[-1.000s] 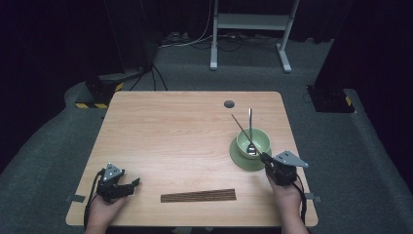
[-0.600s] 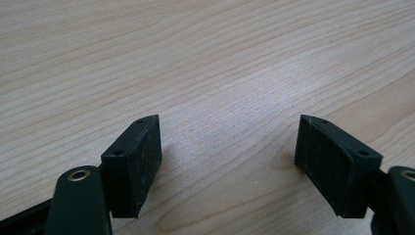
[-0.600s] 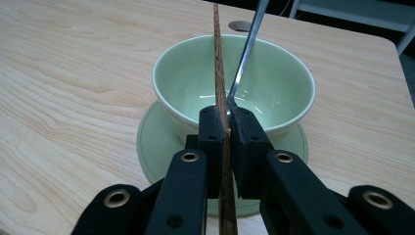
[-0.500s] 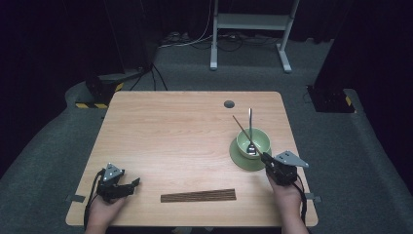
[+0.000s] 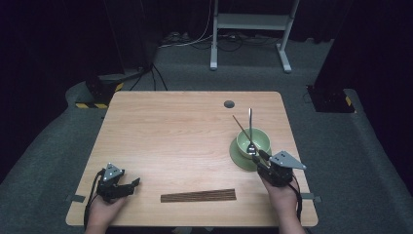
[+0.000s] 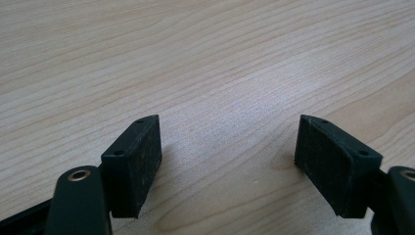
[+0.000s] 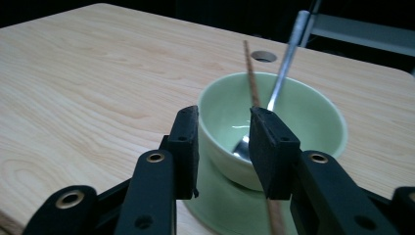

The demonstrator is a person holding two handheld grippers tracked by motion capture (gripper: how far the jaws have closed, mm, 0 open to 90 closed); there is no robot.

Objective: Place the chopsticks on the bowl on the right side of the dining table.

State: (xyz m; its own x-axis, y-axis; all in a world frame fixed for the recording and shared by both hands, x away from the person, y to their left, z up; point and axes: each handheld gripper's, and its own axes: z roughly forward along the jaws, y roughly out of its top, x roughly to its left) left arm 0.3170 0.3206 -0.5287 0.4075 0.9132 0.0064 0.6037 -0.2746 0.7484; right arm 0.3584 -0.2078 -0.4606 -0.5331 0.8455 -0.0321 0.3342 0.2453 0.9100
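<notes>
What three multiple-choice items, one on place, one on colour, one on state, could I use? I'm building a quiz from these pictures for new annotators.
1. Where does the bundle of dark wooden chopsticks lie?
A. In the bowl
B. Flat near the table's front edge, between the two hands
C. On the floor

2. What colour is the round ceramic bowl on its matching saucer?
A. Pale green
B. Red
C. White

3. How does the left tool stand?
A. Shut on a spoon
B. Open over bare light wooden table
C. Shut on a chopstick

Answers: 1 B, the high view shows the bundle lying flat there. 2 A, bowl and saucer look pale green in the high view and the right gripper view. 3 B, its jaws stand wide apart with nothing between.
</notes>
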